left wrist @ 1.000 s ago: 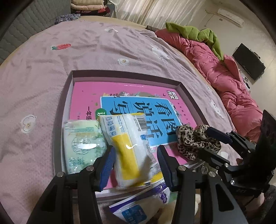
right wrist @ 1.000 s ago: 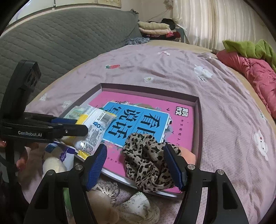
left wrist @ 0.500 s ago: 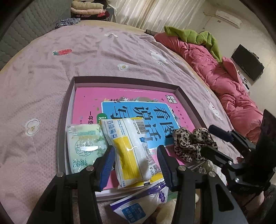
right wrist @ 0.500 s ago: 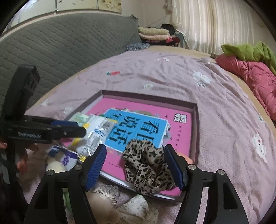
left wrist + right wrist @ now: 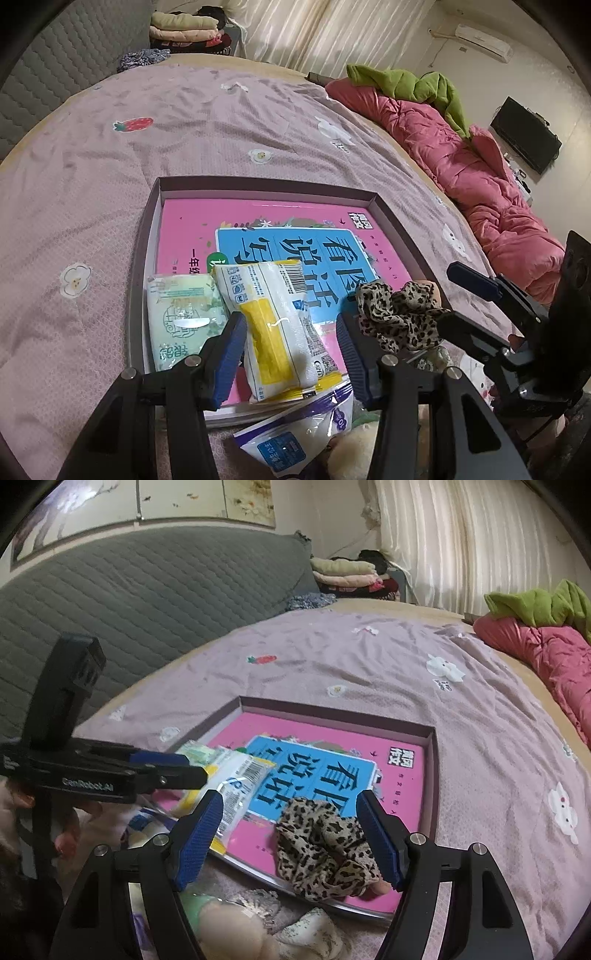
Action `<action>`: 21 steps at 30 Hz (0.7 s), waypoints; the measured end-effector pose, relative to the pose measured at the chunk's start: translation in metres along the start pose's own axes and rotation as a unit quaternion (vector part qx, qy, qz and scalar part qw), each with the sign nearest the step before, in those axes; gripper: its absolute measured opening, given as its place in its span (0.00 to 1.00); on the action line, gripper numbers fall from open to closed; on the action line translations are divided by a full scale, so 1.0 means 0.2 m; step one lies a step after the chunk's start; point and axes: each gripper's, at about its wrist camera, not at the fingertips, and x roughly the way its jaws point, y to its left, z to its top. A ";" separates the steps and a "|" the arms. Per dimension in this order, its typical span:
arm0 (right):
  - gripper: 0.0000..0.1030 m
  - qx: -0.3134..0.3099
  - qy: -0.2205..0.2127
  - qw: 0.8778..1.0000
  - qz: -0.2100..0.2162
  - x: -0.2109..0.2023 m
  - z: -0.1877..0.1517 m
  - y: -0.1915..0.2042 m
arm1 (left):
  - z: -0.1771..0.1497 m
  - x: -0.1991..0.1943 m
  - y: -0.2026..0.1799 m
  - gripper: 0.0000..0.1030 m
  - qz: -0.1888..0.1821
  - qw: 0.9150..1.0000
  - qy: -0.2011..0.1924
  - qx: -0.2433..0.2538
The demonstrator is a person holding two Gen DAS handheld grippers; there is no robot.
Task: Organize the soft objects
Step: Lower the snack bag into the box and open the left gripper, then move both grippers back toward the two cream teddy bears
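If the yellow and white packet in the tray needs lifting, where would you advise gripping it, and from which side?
Grip the yellow and white packet across its narrow width at the puffy middle, coming from its near end with the left gripper; its long axis already runs between the open jaws, and the flat sealed ends would probably slip.

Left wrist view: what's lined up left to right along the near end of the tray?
Green tissue pack → yellow-and-white packet, lying between the left gripper's open fingers → leopard-print scrunchie → right gripper, reaching in from the right edge.
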 end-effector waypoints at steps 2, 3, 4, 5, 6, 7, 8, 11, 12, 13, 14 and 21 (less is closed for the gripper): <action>0.74 -0.002 -0.001 1.000 0.000 0.00 0.00 0.00 | 0.00 -0.01 0.00 0.49 0.001 1.000 -0.002 0.002; 0.74 -0.002 -0.001 1.000 -0.001 0.00 0.00 0.00 | -0.01 -0.01 -0.01 0.49 0.002 1.000 -0.004 0.003; 0.74 -0.001 0.000 1.000 -0.002 -0.01 0.00 0.00 | -0.01 -0.02 -0.01 0.49 0.004 1.000 -0.006 0.005; 0.74 0.000 0.001 1.000 -0.001 -0.01 0.00 0.00 | -0.01 -0.02 -0.01 0.49 0.007 1.000 -0.007 0.006; 0.74 0.000 0.001 1.000 -0.001 -0.01 0.00 0.00 | -0.01 -0.03 -0.02 0.49 0.010 1.000 -0.007 0.007; 0.74 0.001 -0.001 1.000 -0.002 -0.02 0.00 0.00 | -0.01 -0.03 -0.02 0.49 0.011 1.000 -0.008 0.008; 0.74 0.000 -0.004 1.000 -0.002 -0.02 0.00 0.01 | -0.02 -0.04 -0.03 0.49 0.012 1.000 -0.009 0.008; 0.74 -0.006 -0.021 1.000 0.006 -0.06 0.01 0.02 | -0.03 -0.06 -0.05 0.49 0.015 1.000 -0.013 0.017; 0.74 -0.010 -0.027 1.000 0.006 -0.07 0.01 0.03 | -0.03 -0.06 -0.06 0.50 0.016 1.000 -0.015 0.021; 0.74 -0.014 -0.031 0.999 0.007 -0.08 0.01 0.04 | -0.03 -0.07 -0.07 0.52 0.018 0.999 -0.017 0.026; 0.74 -0.016 -0.035 0.999 0.009 -0.09 0.01 0.05 | -0.04 -0.08 -0.09 0.53 0.021 0.999 -0.019 0.031; 0.74 -0.022 -0.051 0.998 0.005 -0.15 0.00 0.05 | -0.06 -0.12 -0.11 0.54 0.031 0.998 -0.033 0.040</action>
